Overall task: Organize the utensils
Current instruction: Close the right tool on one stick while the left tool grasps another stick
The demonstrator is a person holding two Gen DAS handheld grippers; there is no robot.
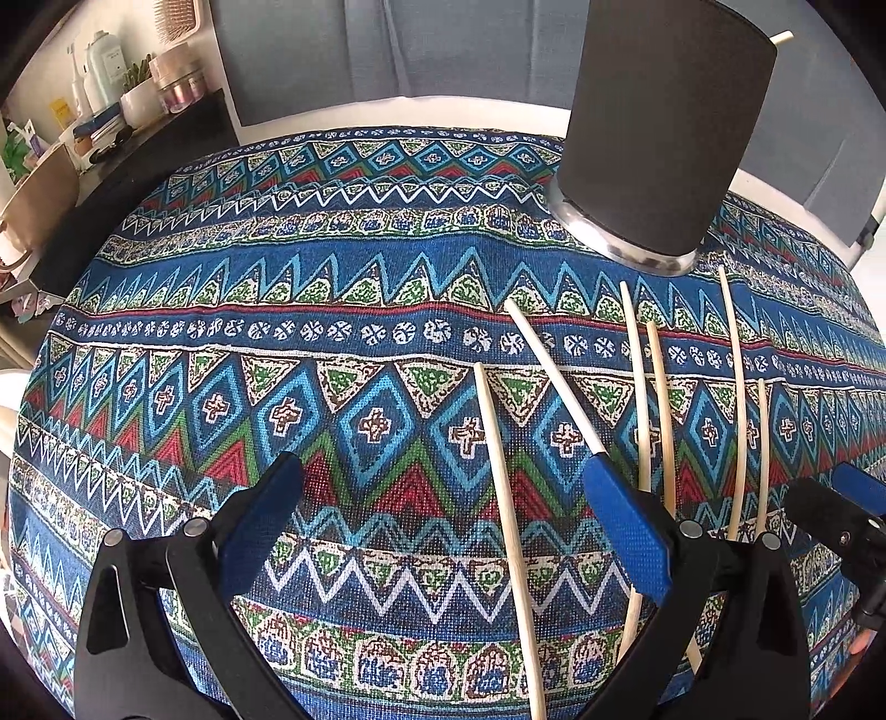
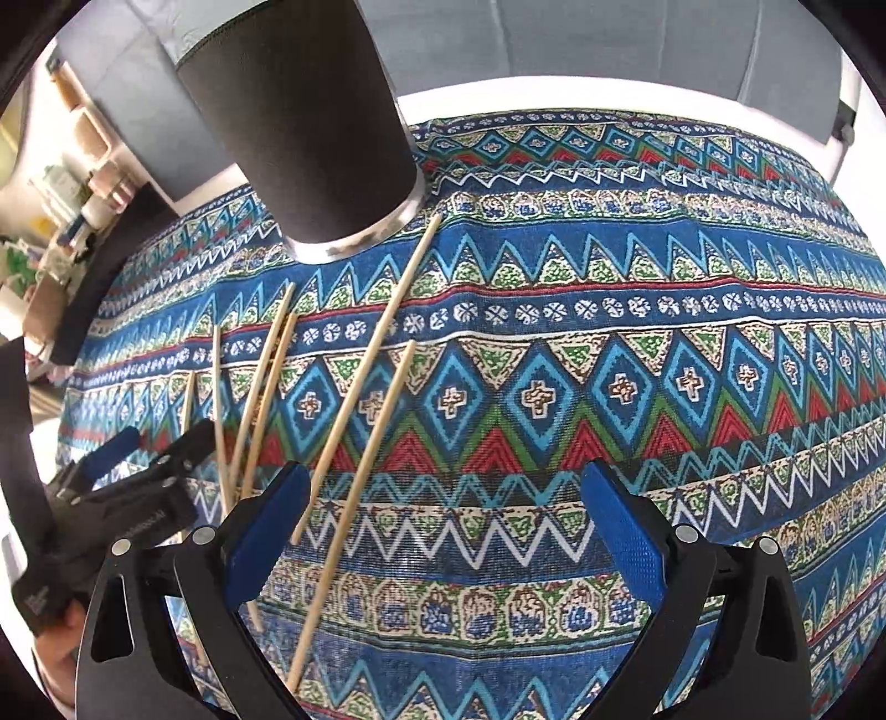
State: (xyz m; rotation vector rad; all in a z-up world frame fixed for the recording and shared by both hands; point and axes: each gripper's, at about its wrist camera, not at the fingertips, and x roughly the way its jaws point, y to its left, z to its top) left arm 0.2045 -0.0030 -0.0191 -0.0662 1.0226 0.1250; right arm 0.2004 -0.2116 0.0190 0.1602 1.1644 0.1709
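Observation:
Several pale wooden chopsticks [image 1: 509,520] lie loose on the patterned tablecloth [image 1: 332,332], spread in front of a dark cylindrical holder with a metal base [image 1: 659,138]. One stick end [image 1: 782,37] pokes out of the holder's top. My left gripper [image 1: 443,487] is open, low over the cloth, with one chopstick lying between its fingers. In the right wrist view the same chopsticks [image 2: 365,382] fan out left of centre below the holder [image 2: 310,122]. My right gripper [image 2: 443,493] is open, with two chopsticks running under its left finger. The left gripper [image 2: 127,487] shows at the left edge.
A cluttered shelf with bottles, jars and a small plant [image 1: 116,83] stands beyond the table's far left. Grey chair backs [image 1: 398,50] stand behind the table. The right gripper's tip [image 1: 847,498] sits close at the right edge of the left wrist view.

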